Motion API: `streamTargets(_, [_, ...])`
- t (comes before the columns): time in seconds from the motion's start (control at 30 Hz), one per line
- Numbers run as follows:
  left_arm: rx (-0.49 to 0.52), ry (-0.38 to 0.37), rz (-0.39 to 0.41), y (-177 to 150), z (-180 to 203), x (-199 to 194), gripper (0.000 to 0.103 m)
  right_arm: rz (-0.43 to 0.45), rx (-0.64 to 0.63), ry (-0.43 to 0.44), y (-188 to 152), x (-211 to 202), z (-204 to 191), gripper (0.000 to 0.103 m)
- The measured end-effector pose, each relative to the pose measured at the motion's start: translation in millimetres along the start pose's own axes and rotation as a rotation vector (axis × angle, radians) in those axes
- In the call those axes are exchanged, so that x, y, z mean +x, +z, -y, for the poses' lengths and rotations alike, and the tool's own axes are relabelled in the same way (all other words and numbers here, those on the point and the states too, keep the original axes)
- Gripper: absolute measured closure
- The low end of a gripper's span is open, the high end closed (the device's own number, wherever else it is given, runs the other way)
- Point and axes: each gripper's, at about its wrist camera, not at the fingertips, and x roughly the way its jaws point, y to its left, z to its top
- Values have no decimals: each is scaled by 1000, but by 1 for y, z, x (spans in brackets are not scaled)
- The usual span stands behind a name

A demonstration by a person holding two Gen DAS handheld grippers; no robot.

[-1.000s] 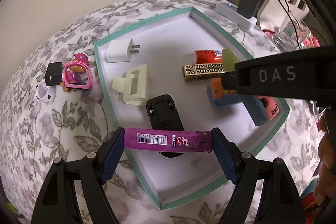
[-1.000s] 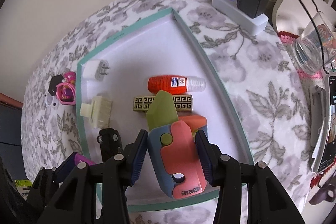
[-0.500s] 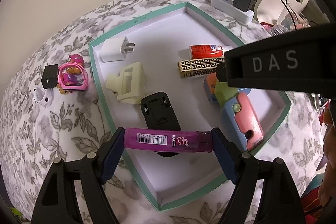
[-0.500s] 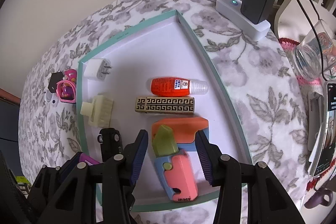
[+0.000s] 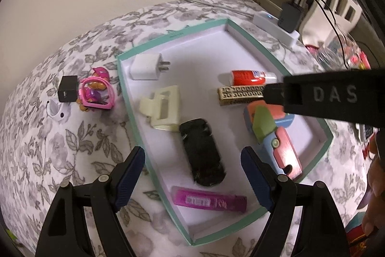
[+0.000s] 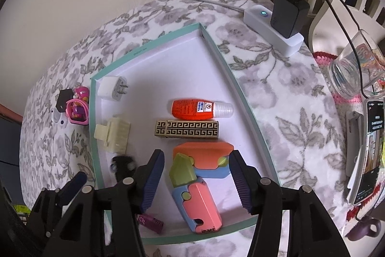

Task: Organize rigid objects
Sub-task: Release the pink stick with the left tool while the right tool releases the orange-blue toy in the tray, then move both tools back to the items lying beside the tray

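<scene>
The purple lighter lies loose in the teal-rimmed tray near its front corner, below my left gripper, which is open and holds nothing. A black clip lies just beyond the lighter. In the right wrist view my right gripper hovers over a pink, blue, green and orange folding toy that rests on the tray floor. Its jaws are opening and its pads stand apart from the toy. The right gripper's black body crosses the left wrist view over the tray's right side.
The tray also holds a white plug, a cream clip, a red bottle and a patterned box. A pink toy and black cube sit left of it. A power strip, glass and phone stand to the right.
The purple lighter has left the left gripper's pads and now lies in the tray. The right gripper has let go of the folding toy, risen, and spread its jaws wider.
</scene>
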Motion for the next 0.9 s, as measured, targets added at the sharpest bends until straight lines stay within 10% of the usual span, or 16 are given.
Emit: streamTargets(0.9, [-536,162,43,-11,-143,-15,14,22,-134,-17,-5,10,-37,22])
